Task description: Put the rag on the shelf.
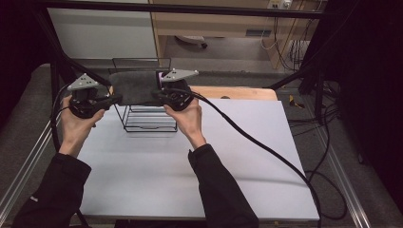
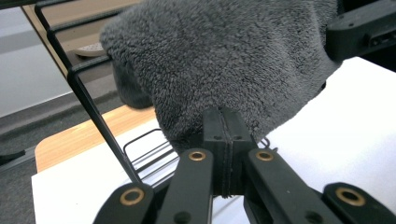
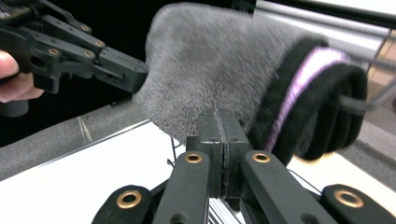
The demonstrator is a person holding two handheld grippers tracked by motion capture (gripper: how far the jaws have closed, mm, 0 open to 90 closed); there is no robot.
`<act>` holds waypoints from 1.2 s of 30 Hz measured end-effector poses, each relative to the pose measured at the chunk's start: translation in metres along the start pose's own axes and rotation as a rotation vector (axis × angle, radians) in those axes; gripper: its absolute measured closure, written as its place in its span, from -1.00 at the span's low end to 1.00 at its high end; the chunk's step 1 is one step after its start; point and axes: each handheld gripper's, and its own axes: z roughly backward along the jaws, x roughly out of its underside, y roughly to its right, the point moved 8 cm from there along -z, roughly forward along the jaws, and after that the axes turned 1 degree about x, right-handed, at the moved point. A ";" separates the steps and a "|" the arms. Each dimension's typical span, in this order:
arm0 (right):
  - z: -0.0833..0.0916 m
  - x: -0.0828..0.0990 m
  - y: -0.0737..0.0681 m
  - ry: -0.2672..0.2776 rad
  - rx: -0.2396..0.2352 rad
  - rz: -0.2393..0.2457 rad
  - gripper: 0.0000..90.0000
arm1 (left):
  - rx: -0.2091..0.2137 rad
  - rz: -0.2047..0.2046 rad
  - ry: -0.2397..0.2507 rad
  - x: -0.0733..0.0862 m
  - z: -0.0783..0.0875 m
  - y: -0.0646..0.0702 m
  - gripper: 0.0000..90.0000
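Grey fleece sock (image 1: 135, 87), no readable label, over wire rack (image 1: 147, 118), both grippers' fingers (image 2: 223, 130) closed on its edge.

The high view is dim and soft, its corners sinking into black, while the white table (image 1: 157, 171) catches even light from above with faint shadows. In the right gripper view the grey towel's (image 3: 219, 60) striped edge is blurred.

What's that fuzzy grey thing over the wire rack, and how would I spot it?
Find the white table; at its far end stands a black wire rack. Stretched over its top, between the two hand-held tools, is a grey fleecy sock. It is the one soft thing there, and its black cuff with a purple stripe marks it out.
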 end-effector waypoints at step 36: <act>0.081 -0.002 0.011 -0.007 0.034 -0.031 -0.54 | 0.012 -0.010 -0.043 0.012 0.035 0.021 -0.27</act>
